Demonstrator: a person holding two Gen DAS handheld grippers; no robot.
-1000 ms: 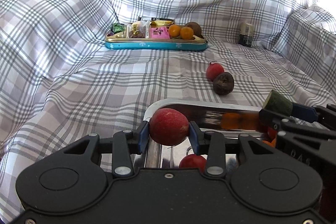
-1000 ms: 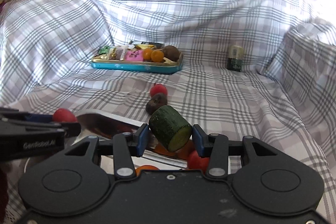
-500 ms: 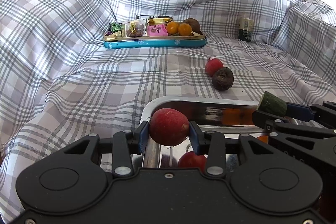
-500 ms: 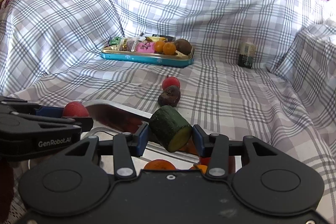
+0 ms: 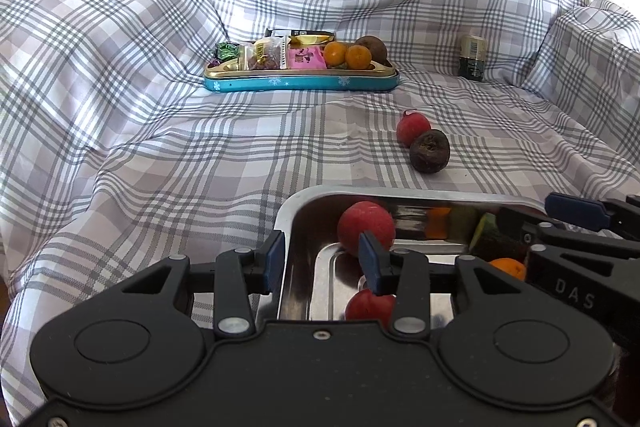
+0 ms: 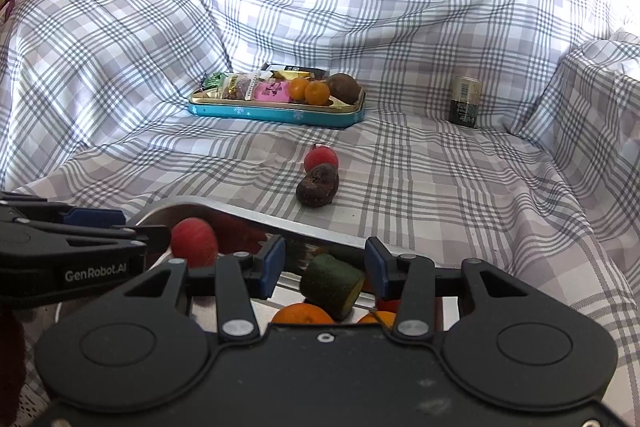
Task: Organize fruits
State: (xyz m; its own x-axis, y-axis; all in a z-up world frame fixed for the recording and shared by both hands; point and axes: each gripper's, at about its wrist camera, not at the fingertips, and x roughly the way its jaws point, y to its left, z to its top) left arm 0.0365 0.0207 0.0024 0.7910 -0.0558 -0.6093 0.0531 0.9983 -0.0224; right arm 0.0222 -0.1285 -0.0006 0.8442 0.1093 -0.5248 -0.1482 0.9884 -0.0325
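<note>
Both hand-held grippers have just let go over the steel tray (image 5: 400, 191); the left hand-held gripper (image 5: 322, 259) stands apart, its red fruit (image 5: 365, 233) now inside the tray; the right hand-held gripper (image 6: 325, 269) is apart too, its green piece (image 6: 332, 285) dropped among the oranges; two fruits (image 6: 318, 179) wait beyond the tray.

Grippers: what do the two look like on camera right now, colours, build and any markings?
Both alike: matte black plastic bodies with round bosses, silver rivets on the linkage arms, and blue pads on the fingers. The left gripper shows white "GenRobot.AI" lettering on its side; the right gripper shows "DAS". No cables or sleeves visible.
</note>
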